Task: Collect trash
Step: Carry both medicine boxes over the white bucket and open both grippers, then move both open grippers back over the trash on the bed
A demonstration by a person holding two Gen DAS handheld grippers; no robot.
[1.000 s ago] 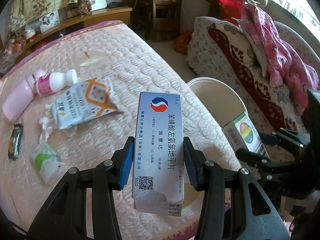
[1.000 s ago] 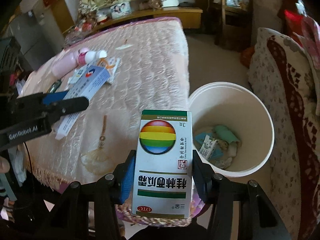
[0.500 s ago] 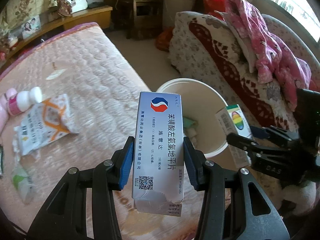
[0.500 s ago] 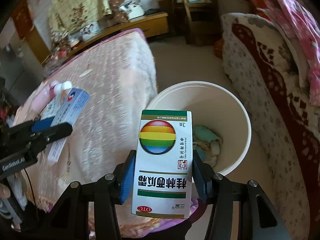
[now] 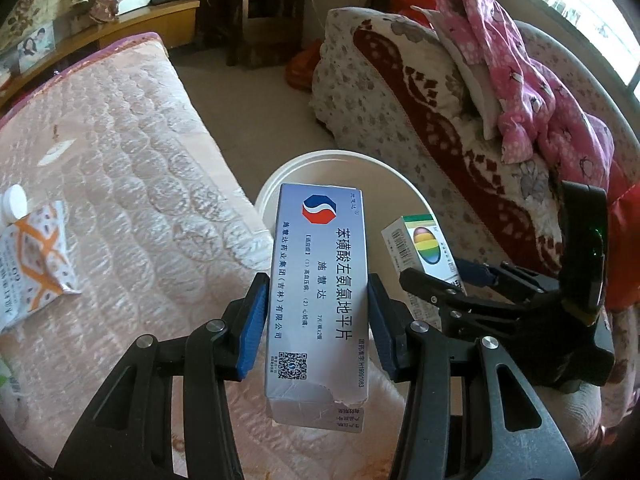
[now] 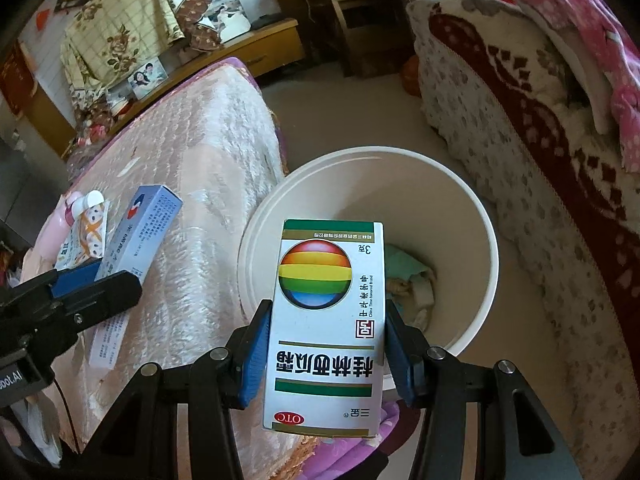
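Bucket (image 6: 490, 256) is the landmark to read everything from, and over the last second both wrist views have swung toward it. A second ago the left view showed mostly the quilted bed (image 5: 120, 168) with its litter and only part of the bucket behind the carried box; now the white rim sits directly behind the blue-and-white medicine box (image 5: 320, 292). The right view has closed in the same way, from beside the bucket to above its near rim.

Left gripper (image 5: 316, 320) is closed partway, its blue pads pressed against both long sides of the blue-and-white medicine box, which stands upright, torn at its lower end. Right gripper (image 6: 324, 344) is clamped the same way on the rainbow-printed medicine box (image 6: 326, 320), whose far end hangs over the bucket's mouth, above crumpled trash (image 6: 412, 284) at the bottom.

Judging from this, the carry is nearly over: the right box looks placed to drop in, while the left box seems to hang over the near rim or just short of it.

More remains on the bed, well away from the bucket: a printed pouch (image 5: 32, 260) and a white-capped bottle (image 5: 14, 202), so further trips are probably needed.
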